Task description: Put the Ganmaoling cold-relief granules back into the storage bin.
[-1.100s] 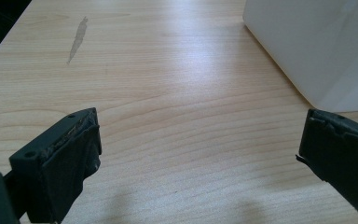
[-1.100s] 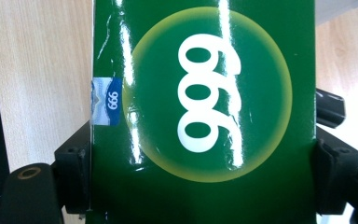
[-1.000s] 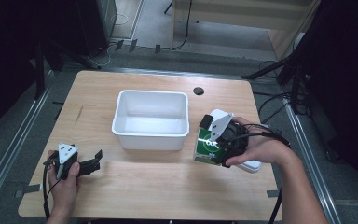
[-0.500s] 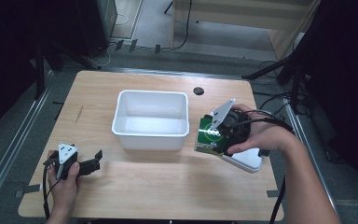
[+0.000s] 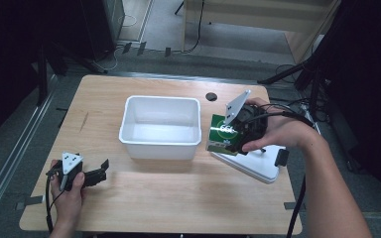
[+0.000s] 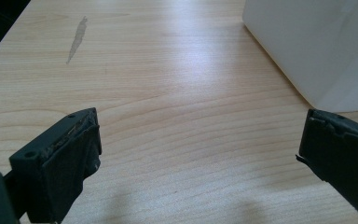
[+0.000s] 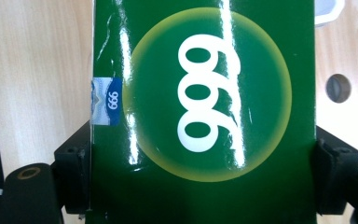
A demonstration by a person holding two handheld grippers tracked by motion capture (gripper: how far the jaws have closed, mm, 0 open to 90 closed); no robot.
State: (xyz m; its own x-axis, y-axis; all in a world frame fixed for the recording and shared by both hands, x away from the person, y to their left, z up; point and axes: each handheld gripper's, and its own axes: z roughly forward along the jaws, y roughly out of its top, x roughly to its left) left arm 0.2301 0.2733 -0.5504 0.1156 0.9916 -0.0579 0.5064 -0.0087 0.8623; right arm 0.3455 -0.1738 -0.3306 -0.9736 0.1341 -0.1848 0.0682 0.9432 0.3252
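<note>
The wooden table [image 5: 168,198] spans the high view, pale grained boards with a small dark round hole [image 5: 211,96] near its far edge and a faint grey streak [image 6: 77,37] on the left part of the top. Near its middle stands a white rectangular tub [image 5: 161,126], open at the top, with nothing visible inside. To the right of the tub, on the table's right side, lies a flat white lid [image 5: 255,163], partly under the person's right hand. Over that lid, just beside the tub's right wall, the right gripper [image 5: 238,136] holds a glossy green box [image 7: 205,112] clear of the table; the box bears a pale yellow-ringed disc with white numerals and a small blue sticker on one edge. In the right gripper view the two black jaws press against the box's opposite sides, so the grip spans its full width, and the box is tilted rather than level in the high view. At the table's near left corner the left gripper [image 5: 96,173] sits low in the person's left hand, well apart from the tub; its jaws stand wide with only bare wood between them, and the tub's white corner shows beyond the one at the right of the left gripper view.
</note>
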